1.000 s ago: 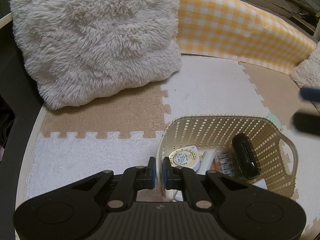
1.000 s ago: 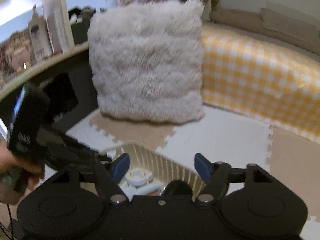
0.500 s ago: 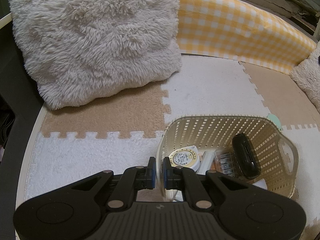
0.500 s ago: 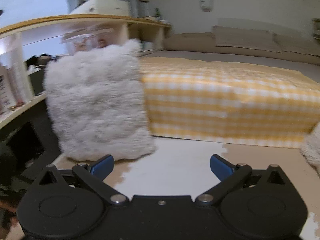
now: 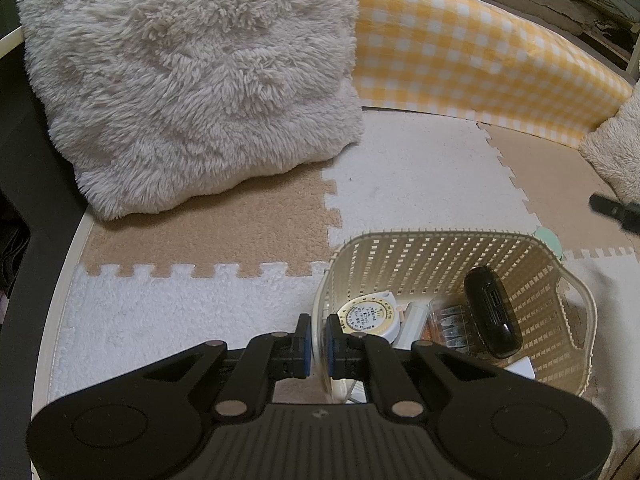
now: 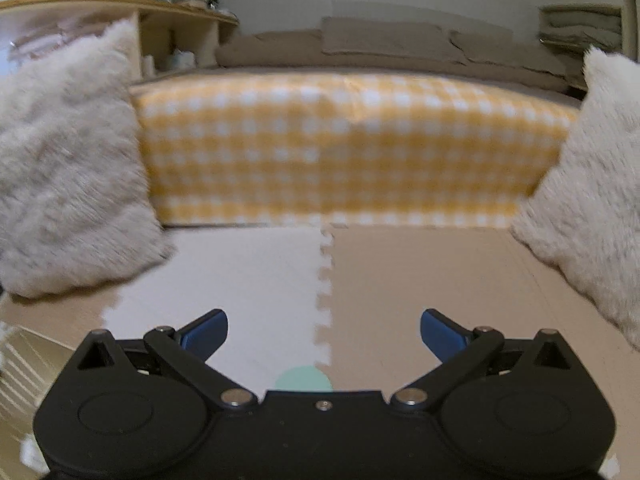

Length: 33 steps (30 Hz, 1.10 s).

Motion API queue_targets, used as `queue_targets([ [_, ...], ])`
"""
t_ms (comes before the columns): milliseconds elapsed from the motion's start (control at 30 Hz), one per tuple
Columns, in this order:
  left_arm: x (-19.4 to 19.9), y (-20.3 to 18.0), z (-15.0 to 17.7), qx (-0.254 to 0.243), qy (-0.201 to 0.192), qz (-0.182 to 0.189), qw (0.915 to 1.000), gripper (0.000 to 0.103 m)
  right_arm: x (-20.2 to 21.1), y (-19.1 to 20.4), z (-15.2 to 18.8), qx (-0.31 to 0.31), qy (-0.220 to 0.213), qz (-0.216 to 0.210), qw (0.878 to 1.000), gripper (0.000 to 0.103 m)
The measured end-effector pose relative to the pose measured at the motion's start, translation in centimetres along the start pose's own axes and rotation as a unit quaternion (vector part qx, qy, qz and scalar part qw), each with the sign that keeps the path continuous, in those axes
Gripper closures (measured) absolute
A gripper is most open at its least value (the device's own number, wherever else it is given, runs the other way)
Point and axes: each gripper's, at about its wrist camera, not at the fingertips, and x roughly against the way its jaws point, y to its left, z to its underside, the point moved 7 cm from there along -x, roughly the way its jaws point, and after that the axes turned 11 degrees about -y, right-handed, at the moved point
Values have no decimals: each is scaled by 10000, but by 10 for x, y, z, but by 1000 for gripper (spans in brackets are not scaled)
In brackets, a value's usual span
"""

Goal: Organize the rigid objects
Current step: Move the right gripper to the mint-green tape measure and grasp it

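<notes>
Basket (image 5: 440, 248) rim sits pinched in the left gripper (image 5: 316, 340), jaws closed on the near wall – keep that clamp steady so the basket stays put on the foam floor mat (image 5: 420, 168). Inside lie a round tape measure (image 5: 370, 314), a black power bank (image 5: 492, 312) and a clear case (image 5: 446, 322). The right gripper (image 6: 324, 330) has its jaws spread wide and empty over the mat. A mint green disc (image 6: 304, 378) lies just below it – likely the next pick; come down squarely over it before closing.
</notes>
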Motion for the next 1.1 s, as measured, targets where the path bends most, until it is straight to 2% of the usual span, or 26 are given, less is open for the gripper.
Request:
queue_targets([
  [200,0,0,0,2,2,-1,10000,95,-13,-2,37,25,266,26,9996,0],
  [367,0,0,0,-15,2,-4,10000,95,-24,9,61,177,539,-215,9982,0],
  [533,0,0,-1,-36,1,-5,10000,95,-31,19,72,350,586,-376,9970,1],
  [633,-1,0,-1,-36,0,8,10000,95,-35,20,75,412,570,-390,9968,11],
  [733,0,0,0,-61,-5,7,10000,95,-41,19,78,415,596,-374,9967,18],
  [967,-1,-1,0,-104,-7,5,9999,95,-51,20,79,406,509,-402,9971,27],
  [1033,-1,-1,0,-104,-8,12,9999,95,-54,19,77,348,463,-362,9977,38],
  [1100,-1,-1,0,-111,-7,9,9999,95,-55,18,75,304,443,-356,9979,45],
])
